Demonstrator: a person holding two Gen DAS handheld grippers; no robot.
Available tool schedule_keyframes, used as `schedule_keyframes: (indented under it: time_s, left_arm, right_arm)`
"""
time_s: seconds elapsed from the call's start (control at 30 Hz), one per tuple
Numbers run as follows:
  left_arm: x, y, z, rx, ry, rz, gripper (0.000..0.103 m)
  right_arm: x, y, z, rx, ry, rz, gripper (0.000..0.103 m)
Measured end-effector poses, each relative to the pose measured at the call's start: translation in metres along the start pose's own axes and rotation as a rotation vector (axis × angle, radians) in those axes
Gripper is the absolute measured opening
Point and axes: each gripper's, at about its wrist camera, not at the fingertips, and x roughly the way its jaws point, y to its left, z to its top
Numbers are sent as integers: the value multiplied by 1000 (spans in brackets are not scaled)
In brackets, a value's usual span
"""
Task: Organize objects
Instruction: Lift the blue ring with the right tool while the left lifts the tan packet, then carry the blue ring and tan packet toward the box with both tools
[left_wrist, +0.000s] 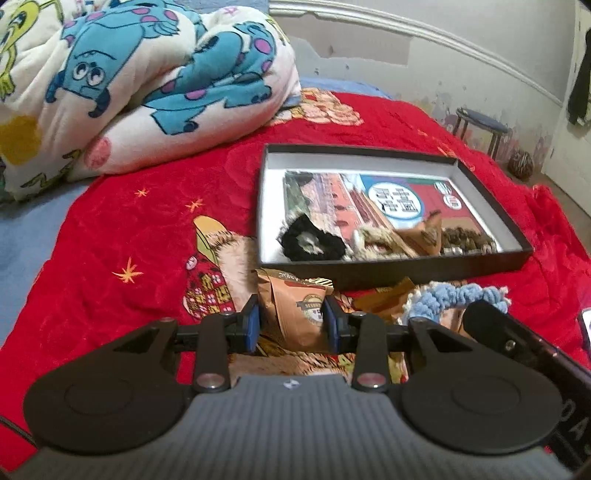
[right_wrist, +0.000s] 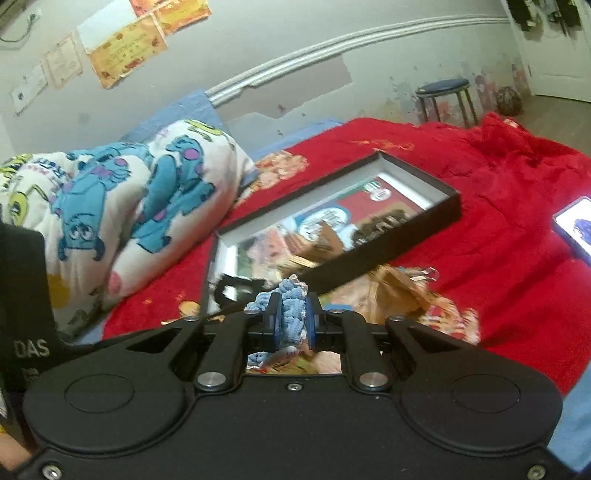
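Gripping a brown snack packet between its blue pads, the left gripper is holding it above the red blanket, just in front of the black tray. The right gripper is squeezing a fluffy blue scrunchie near the tray's front edge, while a black scrunchie is lying inside the tray.

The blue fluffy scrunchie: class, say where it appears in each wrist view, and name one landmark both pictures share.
Left wrist view: the blue fluffy scrunchie is at lower right, in front of the black tray, with the right claw's dark body just below it.
Right wrist view: the scrunchie sits low in the centre, pinched in the right claw.
Shared landmark: the black tray on the red blanket.
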Motion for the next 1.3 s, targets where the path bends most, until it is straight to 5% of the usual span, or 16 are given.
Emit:
schedule_keyframes:
  time_s: [0.8, 1.3]
  left_arm:
    - [-22, 62, 47, -137, -151, 1, 39]
    - [-20, 60, 88, -131, -218, 16, 39]
  right_arm:
    - [8, 63, 43, -99, -101, 131, 13]
    - [19, 76, 89, -179, -160, 167, 13]
